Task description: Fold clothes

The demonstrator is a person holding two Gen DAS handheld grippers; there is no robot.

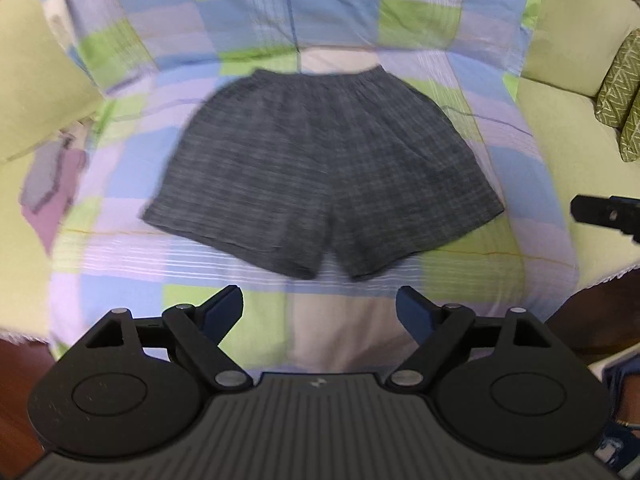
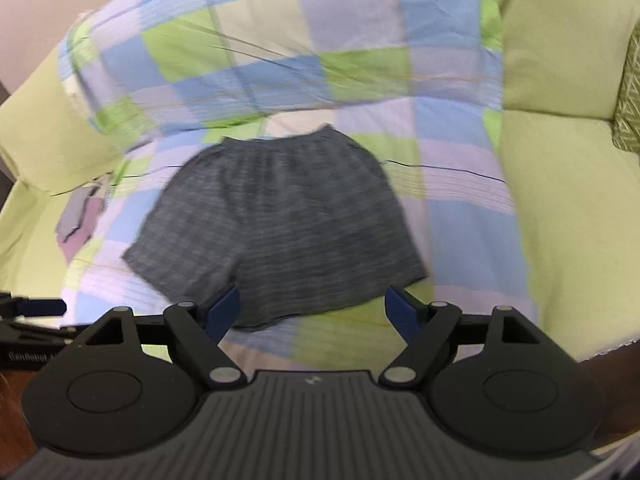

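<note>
The shorts lie flat on the checked blanket over the sofa, waistband far, leg hems toward us; long axis looks side to side, though it's blurry. Both tongs, left and right, hang spread and empty. I'd pinch one outer hem corner with each, then fold leg over leg.

shorts flat on blanket, which covers sofa seat and backrest. Waistband toward backrest, leg openings toward front edge. Cushion right of blanket. Both grippers before the hems.
</note>
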